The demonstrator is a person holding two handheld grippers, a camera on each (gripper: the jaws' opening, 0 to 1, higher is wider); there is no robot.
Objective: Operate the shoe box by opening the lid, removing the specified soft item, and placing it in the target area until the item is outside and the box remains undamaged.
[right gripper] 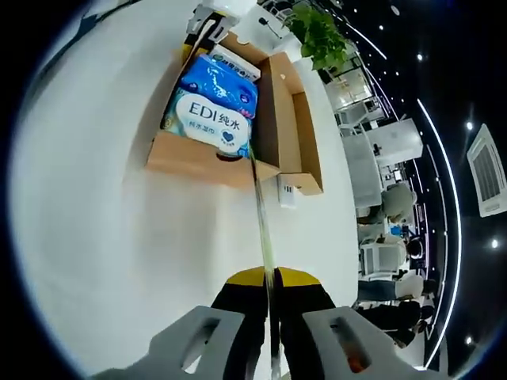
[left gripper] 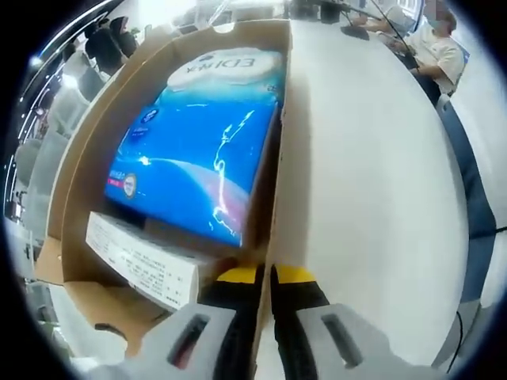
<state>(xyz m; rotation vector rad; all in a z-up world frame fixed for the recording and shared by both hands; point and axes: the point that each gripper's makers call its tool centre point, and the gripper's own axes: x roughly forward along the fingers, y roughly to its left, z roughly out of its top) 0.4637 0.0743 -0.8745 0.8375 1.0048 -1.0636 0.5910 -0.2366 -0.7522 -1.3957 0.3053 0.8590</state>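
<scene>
Office — long white table (left gripper: pixel 372 158), chairs (right gripper: pixel 379 257), potted plant (right gripper: pixel 321 36).

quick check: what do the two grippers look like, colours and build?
Both match. The left gripper has two black jaws with yellow tips, rising from pale grey housings with dark slots. The right gripper has the same build: black jaws, yellow tips, grey slotted housings. No cables or markings visible.

Bright overhead light, package glare, fisheye-warped edges.
</scene>
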